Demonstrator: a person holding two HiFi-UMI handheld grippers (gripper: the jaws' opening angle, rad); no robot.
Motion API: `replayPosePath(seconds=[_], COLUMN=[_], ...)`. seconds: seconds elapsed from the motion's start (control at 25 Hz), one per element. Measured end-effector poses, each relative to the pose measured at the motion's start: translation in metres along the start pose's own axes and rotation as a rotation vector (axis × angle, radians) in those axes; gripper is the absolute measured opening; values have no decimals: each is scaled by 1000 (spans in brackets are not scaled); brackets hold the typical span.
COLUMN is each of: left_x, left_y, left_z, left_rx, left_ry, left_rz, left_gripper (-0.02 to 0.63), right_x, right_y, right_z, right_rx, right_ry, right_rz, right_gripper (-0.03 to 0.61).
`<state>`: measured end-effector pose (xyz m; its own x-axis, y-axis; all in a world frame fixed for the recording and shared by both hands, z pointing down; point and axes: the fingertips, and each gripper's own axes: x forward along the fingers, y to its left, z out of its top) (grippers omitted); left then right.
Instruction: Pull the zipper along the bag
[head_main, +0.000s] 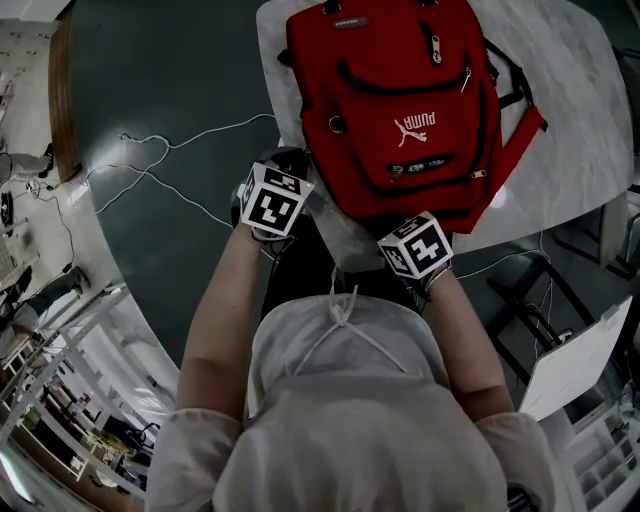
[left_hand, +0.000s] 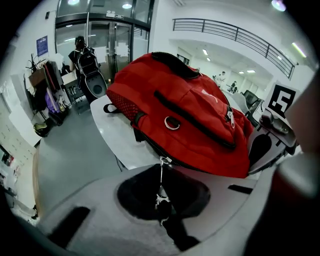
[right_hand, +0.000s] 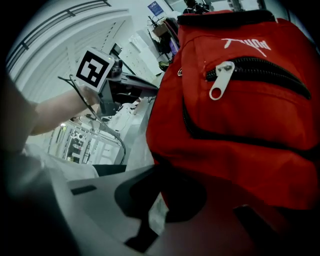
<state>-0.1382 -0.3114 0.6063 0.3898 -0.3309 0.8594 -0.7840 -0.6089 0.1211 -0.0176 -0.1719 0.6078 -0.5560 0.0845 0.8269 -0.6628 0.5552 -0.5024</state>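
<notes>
A red backpack (head_main: 400, 90) lies flat on a white marble table (head_main: 560, 90), its bottom towards me. My left gripper (head_main: 300, 175) is at the bag's lower left side. In the left gripper view its jaws (left_hand: 162, 210) are shut on the thin pull cord (left_hand: 161, 192), which hangs from the main zipper's slider (left_hand: 164, 160) at the backpack's (left_hand: 190, 125) edge. My right gripper (head_main: 400, 228) is at the bag's bottom edge. There the red fabric (right_hand: 240, 125) runs down into its nearly closed jaws (right_hand: 152, 215), which seem to pinch the bag's edge.
A white cable (head_main: 170, 150) snakes over the dark floor left of the table. A black chair frame (head_main: 530, 300) and a white board (head_main: 580, 360) stand at the right. The front pocket's silver zipper tab (right_hand: 220, 80) hangs free. A person (left_hand: 82, 55) stands far off by glass doors.
</notes>
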Motion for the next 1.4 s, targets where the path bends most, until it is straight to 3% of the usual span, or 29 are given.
replayPosePath(seconds=[0.6, 1.12, 1.4], left_x=[5, 14, 10], left_y=[35, 35, 32], left_z=[32, 27, 17], left_rx=[55, 21, -27], left_ry=[6, 10, -29], left_rz=[39, 0, 12], left_gripper=[21, 23, 148], right_x=[1, 1, 4], right_y=[3, 2, 2], right_z=[-1, -1, -1], right_rx=[39, 29, 20], right_ry=[35, 18, 6], right_rz=[59, 55, 42], right_gripper=[25, 25, 25])
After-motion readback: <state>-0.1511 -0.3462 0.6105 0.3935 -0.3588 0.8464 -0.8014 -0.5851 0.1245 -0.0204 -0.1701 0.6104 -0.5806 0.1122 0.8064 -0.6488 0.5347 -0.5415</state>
